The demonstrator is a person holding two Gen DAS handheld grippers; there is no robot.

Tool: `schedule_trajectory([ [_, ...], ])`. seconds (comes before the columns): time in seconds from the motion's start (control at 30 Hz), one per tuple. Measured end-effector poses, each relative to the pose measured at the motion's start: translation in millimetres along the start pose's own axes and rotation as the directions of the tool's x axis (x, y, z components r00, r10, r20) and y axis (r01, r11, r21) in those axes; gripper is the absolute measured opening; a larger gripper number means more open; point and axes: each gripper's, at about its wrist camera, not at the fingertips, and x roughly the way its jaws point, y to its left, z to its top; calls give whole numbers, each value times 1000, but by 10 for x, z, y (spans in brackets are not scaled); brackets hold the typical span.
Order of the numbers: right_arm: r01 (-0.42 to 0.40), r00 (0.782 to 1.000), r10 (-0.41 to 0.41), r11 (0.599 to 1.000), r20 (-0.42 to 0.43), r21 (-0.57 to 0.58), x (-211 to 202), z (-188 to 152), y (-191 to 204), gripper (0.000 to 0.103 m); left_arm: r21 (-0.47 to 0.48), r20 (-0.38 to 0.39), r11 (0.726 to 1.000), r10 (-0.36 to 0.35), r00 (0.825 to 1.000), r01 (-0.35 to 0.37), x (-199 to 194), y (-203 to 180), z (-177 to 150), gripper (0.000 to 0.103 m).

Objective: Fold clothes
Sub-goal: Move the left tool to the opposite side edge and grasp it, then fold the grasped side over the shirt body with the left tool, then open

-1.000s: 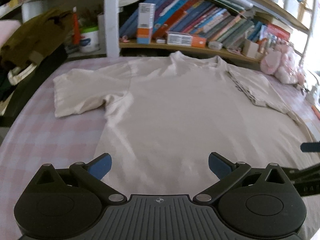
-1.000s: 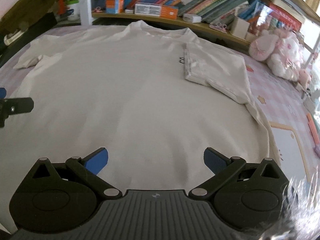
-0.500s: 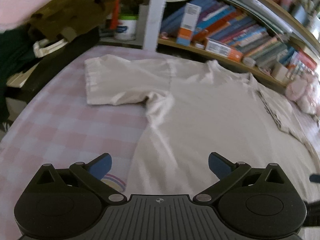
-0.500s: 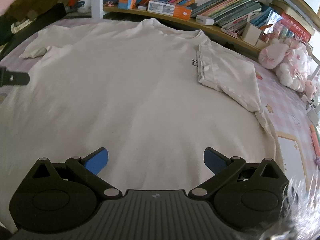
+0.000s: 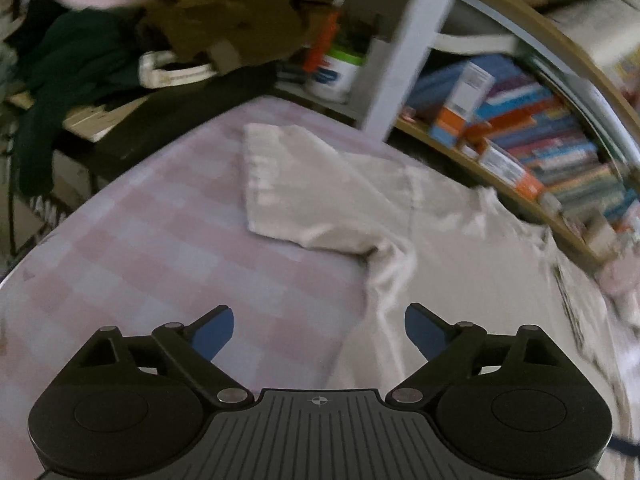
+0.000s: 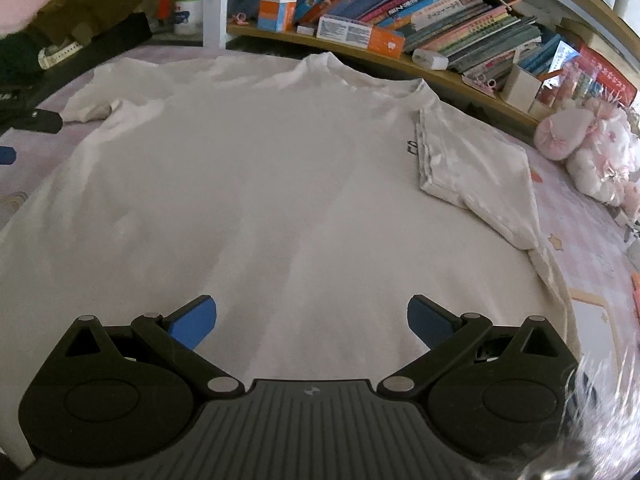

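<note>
A white T-shirt (image 6: pixel 256 184) lies flat on the pink checked bed sheet (image 5: pixel 152 256), collar toward the bookshelf. Its right sleeve (image 6: pixel 476 172) is folded in over the body. Its left sleeve (image 5: pixel 304 196) lies spread out on the sheet. My left gripper (image 5: pixel 319 330) is open above the sheet at the shirt's left side edge, below that sleeve, holding nothing. My right gripper (image 6: pixel 312 322) is open over the lower middle of the shirt, nothing between its fingers. At the left edge of the right wrist view, part of the left gripper (image 6: pixel 36 124) shows.
A shelf of books (image 6: pixel 420 12) runs along the far side of the bed. Dark and olive clothes (image 5: pixel 188 36) are piled on a stand at the far left. Pink plush toys (image 6: pixel 592 152) sit at the far right. A white post (image 5: pixel 404 52) rises behind the sleeve.
My left gripper has swung left, from over the shirt's middle to its left edge and the spread sleeve. The right gripper has shifted slightly forward over the shirt. Both stay open.
</note>
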Motion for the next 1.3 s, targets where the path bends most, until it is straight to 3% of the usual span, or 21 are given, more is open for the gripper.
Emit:
schedule_trajectory([
  [0.17, -10, 1000, 10, 1000, -3, -18, -6, -1, 45, 103, -93, 22, 995, 44, 999, -42, 78, 179, 86, 78],
  [0.4, -9, 1000, 9, 999, 1, -36, -25, 0, 60, 103, -222, 48, 974, 56, 997, -44, 332, 347, 296, 60],
  [0.6, -7, 1000, 6, 999, -15, -41, -31, -34, 43, 103, -122, 80, 989, 99, 992, -89, 647, 248, 533, 52],
  [0.8, 15, 1000, -16, 999, -14, -40, -49, -68, 12, 103, -54, 88, 986, 161, 983, -157, 856, 195, 622, 38],
  [1.03, 33, 999, -33, 999, -24, -4, -7, -72, -103, 103, -72, 101, 971, 233, 967, -226, 889, 182, 621, 9],
  [1.07, 31, 999, -31, 1000, -25, -2, 1, -72, -111, 103, -79, 97, 971, 232, 968, -225, 892, 184, 632, 0],
  [1.3, 13, 1000, -13, 1000, -25, 4, 34, -79, -168, 103, -159, 60, 980, 129, 990, -118, 887, 239, 802, 0],
])
